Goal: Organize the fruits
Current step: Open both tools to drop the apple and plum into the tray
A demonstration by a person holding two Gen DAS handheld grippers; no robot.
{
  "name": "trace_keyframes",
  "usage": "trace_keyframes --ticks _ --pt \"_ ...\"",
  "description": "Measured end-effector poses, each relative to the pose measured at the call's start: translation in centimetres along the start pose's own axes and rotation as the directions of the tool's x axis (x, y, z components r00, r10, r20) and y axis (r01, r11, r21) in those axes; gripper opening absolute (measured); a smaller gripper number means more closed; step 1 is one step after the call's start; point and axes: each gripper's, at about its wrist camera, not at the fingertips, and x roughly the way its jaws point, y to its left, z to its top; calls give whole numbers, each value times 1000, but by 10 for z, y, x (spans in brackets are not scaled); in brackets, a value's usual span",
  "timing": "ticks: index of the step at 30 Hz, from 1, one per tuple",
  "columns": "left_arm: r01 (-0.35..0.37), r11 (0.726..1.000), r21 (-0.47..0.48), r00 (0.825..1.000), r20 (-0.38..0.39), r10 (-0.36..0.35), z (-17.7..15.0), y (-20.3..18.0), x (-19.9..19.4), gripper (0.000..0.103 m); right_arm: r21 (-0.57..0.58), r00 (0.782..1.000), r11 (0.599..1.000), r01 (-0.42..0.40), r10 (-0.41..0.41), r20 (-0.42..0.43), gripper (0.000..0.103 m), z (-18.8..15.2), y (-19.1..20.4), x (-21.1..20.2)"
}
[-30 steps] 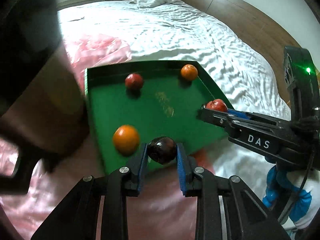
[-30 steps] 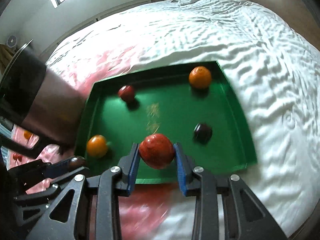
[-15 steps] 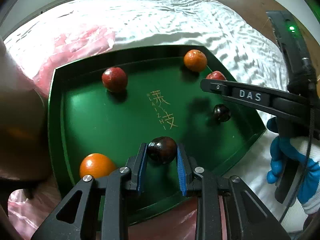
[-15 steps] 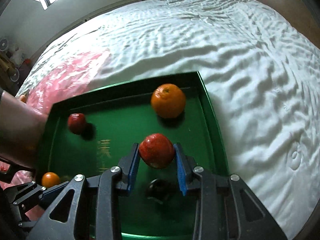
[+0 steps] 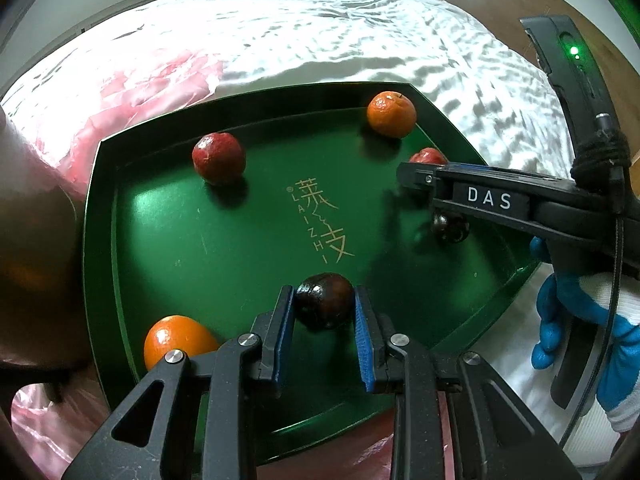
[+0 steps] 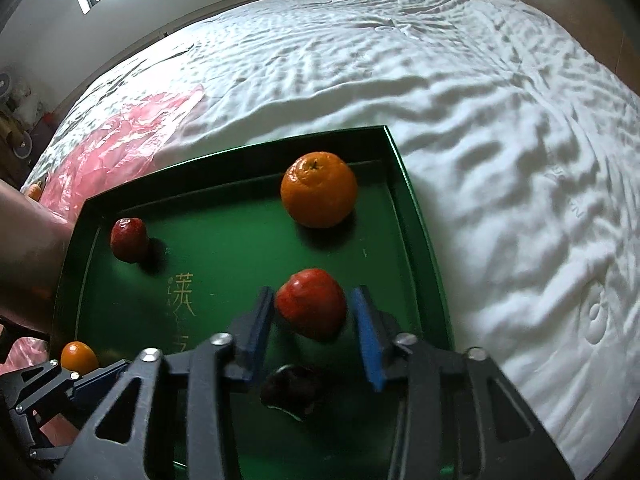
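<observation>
Left wrist view: left gripper (image 5: 324,316) pinching a dark fruit (image 5: 325,299), both blue pads against its sides, low over the green tray (image 5: 100,248) at about 6 o'clock of its floor. Tray lies on the white bed (image 5: 320,40). Near orange (image 5: 176,344) at 7 o'clock of the tray, red fruit (image 5: 219,158) at 11 o'clock, far orange (image 5: 391,114) at 1 o'clock. Second dark fruit (image 5: 450,226) at 3 o'clock, partly hidden under the right gripper (image 5: 416,174).

Right wrist view: right gripper's jaws spread; a red apple-like fruit (image 6: 312,304) sits between the pads, gap visible on the right pad side, left side touching or nearly so; contact with the tray floor cannot be told. Far orange just beyond it at 12 o'clock. Pink plastic sheet (image 6: 116,136) lies beside the tray's far left corner.
</observation>
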Motion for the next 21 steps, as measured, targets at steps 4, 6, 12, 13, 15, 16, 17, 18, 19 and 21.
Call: trace_keyframes --ticks 4,6,12,13,15,16,17,18,19,21 --pt "0 1000 -9 1000 -5 0 0 3 -3 27 -15 1000 1000 17 -17 3 103 2 3 -4" --pt "-6 1000 -9 1000 0 6 0 4 -5 33 -17 1000 1000 21 -21 8 103 2 5 -7" --pt "-17 1000 -3 999 38 17 0 8 -21 44 -24 999 999 39 -38 26 103 3 13 -18" --pt "-14 1000 -9 999 42 14 -1 9 -24 44 -26 999 999 43 -42 30 103 3 15 -20" --pt "-6 1000 -16 999 54 7 -2 12 -30 44 -31 998 999 45 -44 35 103 2 19 -24" --pt "-8 1000 -13 998 60 8 -3 12 -32 45 -33 998 999 43 -42 39 103 2 21 -27" --pt "-10 1000 -7 998 68 10 -3 11 -35 45 -35 998 998 43 -41 44 103 1 22 -30" --pt "-12 1000 0 997 79 12 -3 11 -39 45 -35 998 998 43 -42 49 103 1 24 -33" --pt "-12 1000 7 996 90 12 -4 10 -43 45 -35 998 998 43 -41 55 103 1 25 -37" --pt "-12 1000 16 994 106 10 -6 9 -51 45 -31 997 999 42 -39 66 103 0 27 -44"
